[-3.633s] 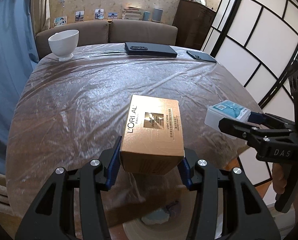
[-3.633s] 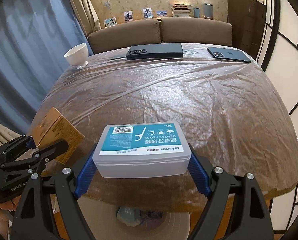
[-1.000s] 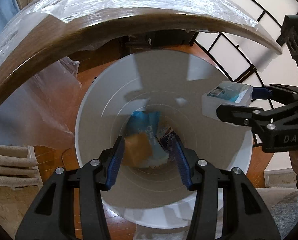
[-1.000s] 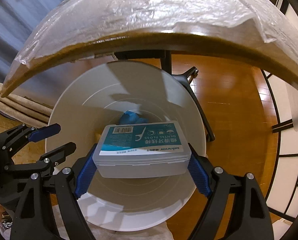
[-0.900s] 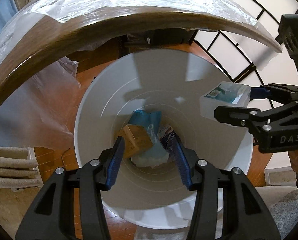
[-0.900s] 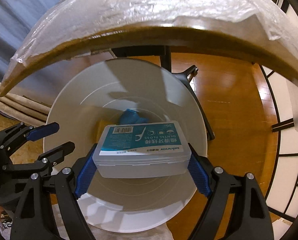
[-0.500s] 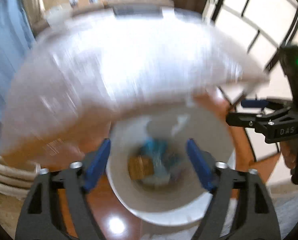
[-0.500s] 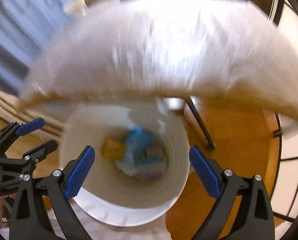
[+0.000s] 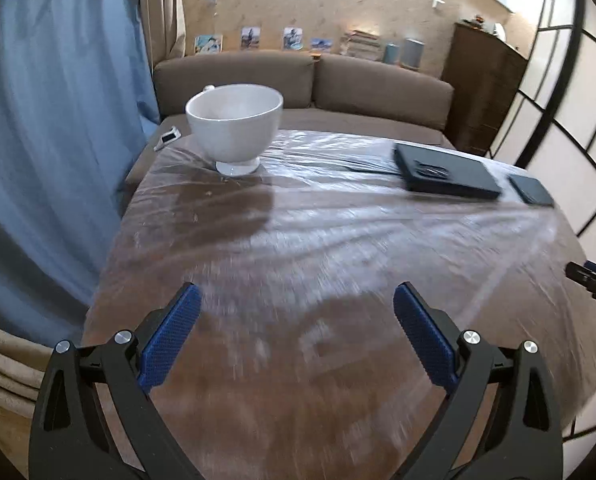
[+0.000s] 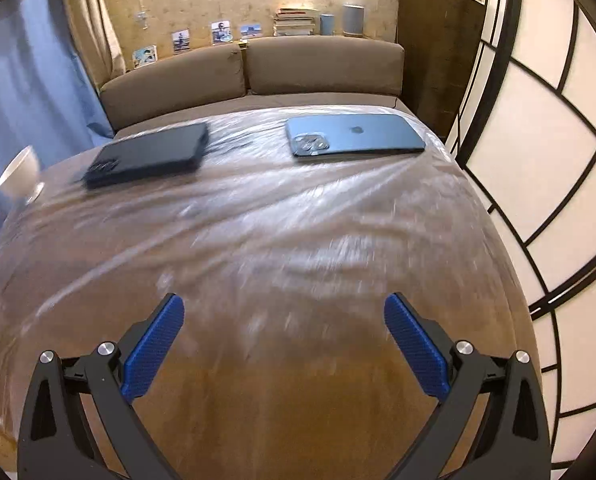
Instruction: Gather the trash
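A round wooden table under clear plastic film (image 10: 298, 216) is seen; no trash is visible on it. Both the left gripper (image 9: 295, 334) and right gripper (image 10: 283, 346) are opening, with nothing between them. Which hand is nearer to any trash cannot be told.

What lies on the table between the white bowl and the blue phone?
The dark case lies between the bowl and the phone, seen in the right wrist view.

— What colours are my tools?
— My left tool (image 9: 295, 326) and right tool (image 10: 283, 338): black, with blue pads.
— And the surface (image 10: 298, 240)?
— Brown under clear, glossy film; far left a white bowl (image 9: 234, 121), far right a blue phone (image 10: 354, 135).
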### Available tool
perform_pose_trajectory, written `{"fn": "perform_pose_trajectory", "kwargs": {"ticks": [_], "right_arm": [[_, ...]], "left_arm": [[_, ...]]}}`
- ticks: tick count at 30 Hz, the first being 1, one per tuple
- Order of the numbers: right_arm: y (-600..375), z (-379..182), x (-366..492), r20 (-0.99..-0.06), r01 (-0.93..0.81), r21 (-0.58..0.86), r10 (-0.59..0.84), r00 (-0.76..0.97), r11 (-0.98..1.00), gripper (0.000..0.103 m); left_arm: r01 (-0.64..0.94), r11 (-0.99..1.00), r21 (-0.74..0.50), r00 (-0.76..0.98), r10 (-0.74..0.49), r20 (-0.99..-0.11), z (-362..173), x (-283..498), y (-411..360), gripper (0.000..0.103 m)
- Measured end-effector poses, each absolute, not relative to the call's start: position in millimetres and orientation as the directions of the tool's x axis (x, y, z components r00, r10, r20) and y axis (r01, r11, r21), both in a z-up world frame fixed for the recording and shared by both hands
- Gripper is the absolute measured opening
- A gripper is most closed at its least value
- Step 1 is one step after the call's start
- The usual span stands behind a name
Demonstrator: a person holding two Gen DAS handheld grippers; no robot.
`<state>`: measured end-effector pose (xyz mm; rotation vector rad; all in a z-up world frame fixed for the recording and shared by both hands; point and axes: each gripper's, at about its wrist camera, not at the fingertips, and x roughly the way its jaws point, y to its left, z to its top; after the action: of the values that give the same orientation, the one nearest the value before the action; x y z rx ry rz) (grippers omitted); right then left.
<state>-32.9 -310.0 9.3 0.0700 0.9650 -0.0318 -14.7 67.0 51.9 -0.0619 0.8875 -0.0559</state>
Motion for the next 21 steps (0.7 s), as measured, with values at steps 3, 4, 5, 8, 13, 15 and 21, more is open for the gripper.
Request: {"fn": "perform_pose_trajectory", "kwargs": {"ticks": [3, 4, 5, 8, 13, 15, 21], "right_arm": [[-314, 3, 0, -0.820, 0.068, 0.015, -0.027, 0.572, 0.998, 0.099], [-317, 0, 7, -0.822, 0.074, -0.010, -0.050, 0.567, 0.997, 0.098], [-321, -4, 16, -0.826, 0.073, -0.029, -0.065, 0.560, 0.997, 0.098], [-324, -11, 27, -0.823, 0.070, -0.018, -0.055, 0.565, 0.997, 0.099], [-328, -14, 35, -0.821, 0.075, -0.010, -0.051, 0.569, 0.997, 0.099], [-327, -14, 36, -0.821, 0.075, -0.010, -0.051, 0.569, 0.997, 0.099], [-326, -13, 33, -0.821, 0.075, -0.010, -0.051, 0.569, 0.997, 0.099]], "left_arm": [[-0.008, 1.000, -0.030, 0.612, -0.019, -0.791, 38, 6, 65, 0.098], [-0.029, 1.000, -0.010, 0.598, 0.009, -0.801, 32, 16, 66, 0.098], [-0.044, 0.999, -0.007, 0.587, 0.020, -0.809, 28, 19, 67, 0.098], [-0.056, 0.998, 0.007, 0.563, 0.038, -0.825, 21, 27, 66, 0.101], [-0.040, 0.999, 0.001, 0.561, 0.023, -0.828, 22, 27, 61, 0.102], [-0.048, 0.999, 0.000, 0.560, 0.027, -0.828, 21, 26, 60, 0.102], [-0.048, 0.999, -0.001, 0.559, 0.026, -0.829, 20, 35, 59, 0.102]]}}
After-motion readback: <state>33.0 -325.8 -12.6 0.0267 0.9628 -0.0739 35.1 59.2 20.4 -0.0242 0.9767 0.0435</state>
